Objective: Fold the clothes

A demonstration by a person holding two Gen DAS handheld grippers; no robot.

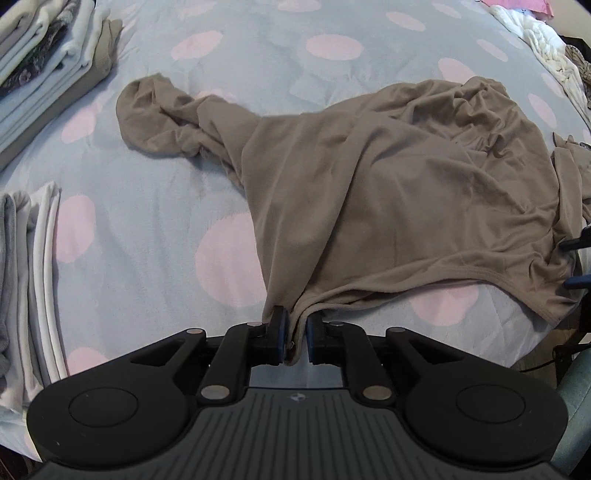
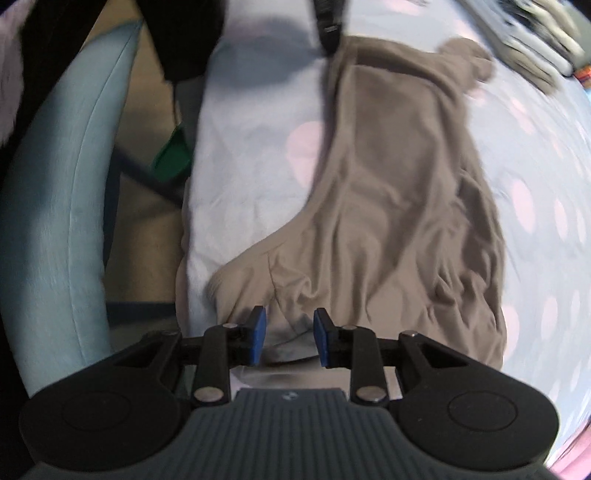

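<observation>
A taupe long-sleeved shirt [image 1: 388, 192] lies crumpled on the bed, one sleeve bunched toward the far left. My left gripper [image 1: 296, 334] is shut on the shirt's near hem corner at the bed's front edge. In the right wrist view the same shirt [image 2: 399, 192] stretches away from me. My right gripper [image 2: 289, 334] is open, its blue pads on either side of a wrinkled hem corner, with cloth between the jaws. The left gripper [image 2: 330, 26] shows at the top of that view, holding the far corner.
The bed has a pale blue cover with pink dots [image 1: 147, 229]. Folded stacks lie at the far left [image 1: 48, 62] and near left [image 1: 29, 273]. Loose white clothes [image 1: 543, 48] lie at the far right. A teal chair [image 2: 62, 206] stands beside the bed.
</observation>
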